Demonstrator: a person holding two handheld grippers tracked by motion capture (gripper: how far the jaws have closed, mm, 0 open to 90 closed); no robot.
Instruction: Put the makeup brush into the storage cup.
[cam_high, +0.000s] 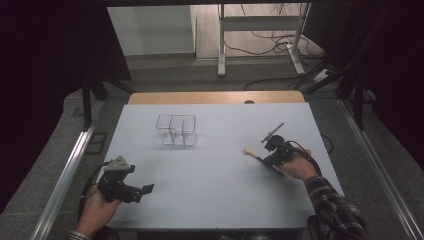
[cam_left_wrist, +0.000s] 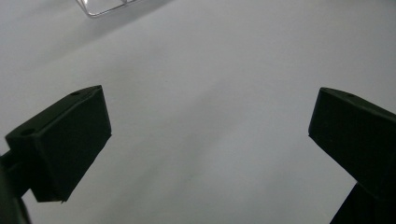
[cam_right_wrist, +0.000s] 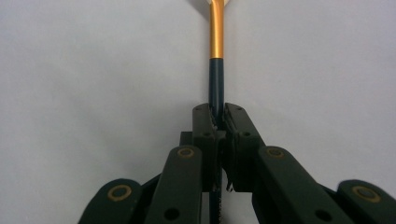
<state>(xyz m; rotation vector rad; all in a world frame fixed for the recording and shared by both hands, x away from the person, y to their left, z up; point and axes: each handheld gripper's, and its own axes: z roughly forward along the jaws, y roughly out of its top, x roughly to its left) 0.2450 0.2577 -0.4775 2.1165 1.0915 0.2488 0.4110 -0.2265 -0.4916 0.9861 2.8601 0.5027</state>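
Right gripper (cam_right_wrist: 217, 122): matte black linkage arms with brass-coloured pivot rivets, jaws pressed together on the thin dark handle of a brush (cam_right_wrist: 215, 70). The handle is a slim round rod, dark blue-black, running up into a smooth gold-orange metal ferrule; a pale tip starts at the top edge of the right gripper view. In the high view the brush (cam_high: 252, 152) lies low over the table, pale tip pointing left, handle slanting back through the right gripper (cam_high: 267, 159) in the person's right hand (cam_high: 300, 167), which wears a plaid sleeve.

Left gripper (cam_left_wrist: 210, 135): two blocky matte black jaws spread wide, nothing between them, bare surface beneath. In the high view the left gripper (cam_high: 142, 190) rests near the front left of the table, grey three-cornered plate on top.

Table (cam_high: 210, 170): flat, smooth, pale grey-white top with a wooden strip at the far edge.

Container (cam_high: 176, 129): clear, thin-walled, divided into compartments, standing toward the far middle, well apart from both grippers.
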